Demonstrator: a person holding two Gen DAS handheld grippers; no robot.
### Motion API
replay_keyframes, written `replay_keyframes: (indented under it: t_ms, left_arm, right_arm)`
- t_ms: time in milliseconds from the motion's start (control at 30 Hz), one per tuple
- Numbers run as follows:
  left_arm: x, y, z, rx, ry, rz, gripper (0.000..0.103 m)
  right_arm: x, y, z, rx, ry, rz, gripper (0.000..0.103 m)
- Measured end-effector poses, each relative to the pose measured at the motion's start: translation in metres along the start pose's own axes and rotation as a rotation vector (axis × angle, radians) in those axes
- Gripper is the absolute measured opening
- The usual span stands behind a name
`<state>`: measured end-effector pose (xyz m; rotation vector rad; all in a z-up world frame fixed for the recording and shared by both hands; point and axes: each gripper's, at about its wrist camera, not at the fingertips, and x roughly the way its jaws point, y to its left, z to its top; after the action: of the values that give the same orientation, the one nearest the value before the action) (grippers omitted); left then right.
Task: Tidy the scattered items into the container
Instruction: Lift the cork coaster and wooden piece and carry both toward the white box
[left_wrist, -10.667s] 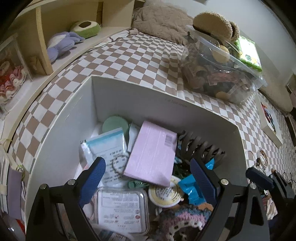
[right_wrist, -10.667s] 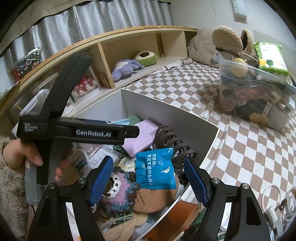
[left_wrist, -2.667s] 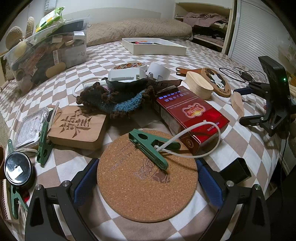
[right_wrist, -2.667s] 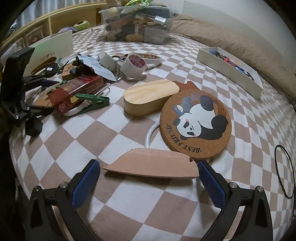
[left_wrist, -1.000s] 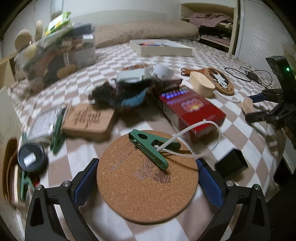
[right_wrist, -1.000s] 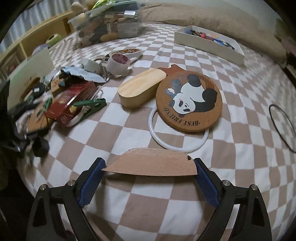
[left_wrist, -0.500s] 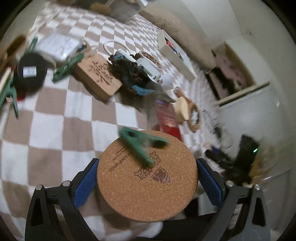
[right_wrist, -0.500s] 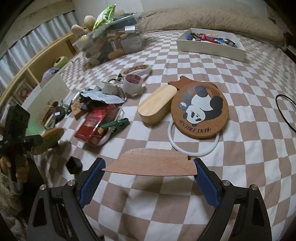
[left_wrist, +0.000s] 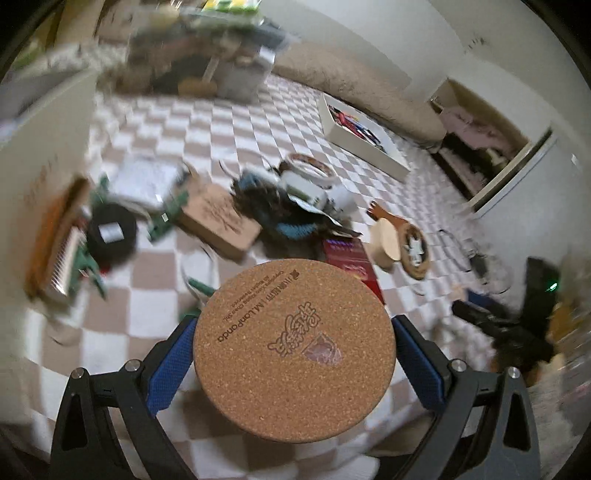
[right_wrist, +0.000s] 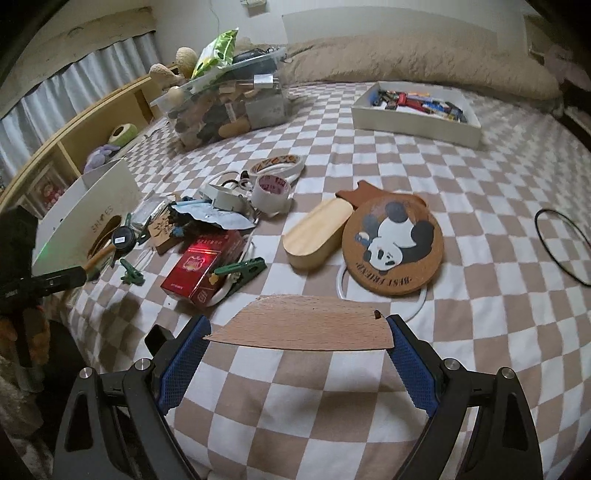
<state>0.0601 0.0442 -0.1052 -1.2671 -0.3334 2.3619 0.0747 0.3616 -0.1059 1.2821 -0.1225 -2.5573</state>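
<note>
My left gripper (left_wrist: 293, 354) is shut on a round cork coaster (left_wrist: 293, 345) and holds it in the air over the checkered bed. My right gripper (right_wrist: 295, 354) is shut on a flat, leaf-shaped wooden piece (right_wrist: 299, 326), also lifted. The white container box (right_wrist: 86, 218) stands at the left of the bed; in the left wrist view it is a blurred white wall (left_wrist: 44, 122). Scattered items lie between: a red box (right_wrist: 203, 266), a green clip (right_wrist: 240, 269), a panda coaster (right_wrist: 393, 245), an oval wooden box (right_wrist: 317, 232), tape rolls (right_wrist: 271, 190).
A clear plastic bin (right_wrist: 229, 99) full of things stands at the back left. A white tray (right_wrist: 417, 110) of small items is at the back right. A black ring (right_wrist: 565, 245) lies at the right. The left gripper's body (right_wrist: 26, 284) shows at the left edge.
My left gripper has swung left with the cork coaster; the green clip that lay on it has fallen off. My right gripper has lifted slightly with the wooden piece.
</note>
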Motion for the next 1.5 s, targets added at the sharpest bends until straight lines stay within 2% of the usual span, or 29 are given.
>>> replay_keyframes:
  t_ms: [200,267,500,900,1200,1500]
  left_arm:
    - [-0.009,-0.010,0.007,0.144,-0.085,0.148,0.101]
    - [-0.016,-0.008,0.011,0.170,-0.106,0.169,0.101]
    - [-0.030,-0.010,0.022,0.202,-0.154,0.203,0.101]
    - [-0.066,-0.005,0.039,0.219,-0.234,0.194,0.101]
    - [-0.103,0.011,0.055,0.226,-0.311,0.228,0.101]
    - [-0.149,0.037,0.069,0.222,-0.396,0.293,0.101]
  right_arm:
    - [-0.006,0.012,0.006,-0.031,-0.006,-0.033,0.094]
    - [-0.011,0.018,0.010,-0.042,-0.021,-0.036,0.094]
    - [-0.022,0.048,0.023,-0.127,-0.046,-0.108,0.094]
    - [-0.045,0.097,0.058,-0.199,-0.103,-0.128,0.094]
    - [-0.062,0.145,0.094,-0.297,-0.168,-0.109,0.094]
    - [-0.061,0.200,0.116,-0.396,-0.183,-0.061,0.094]
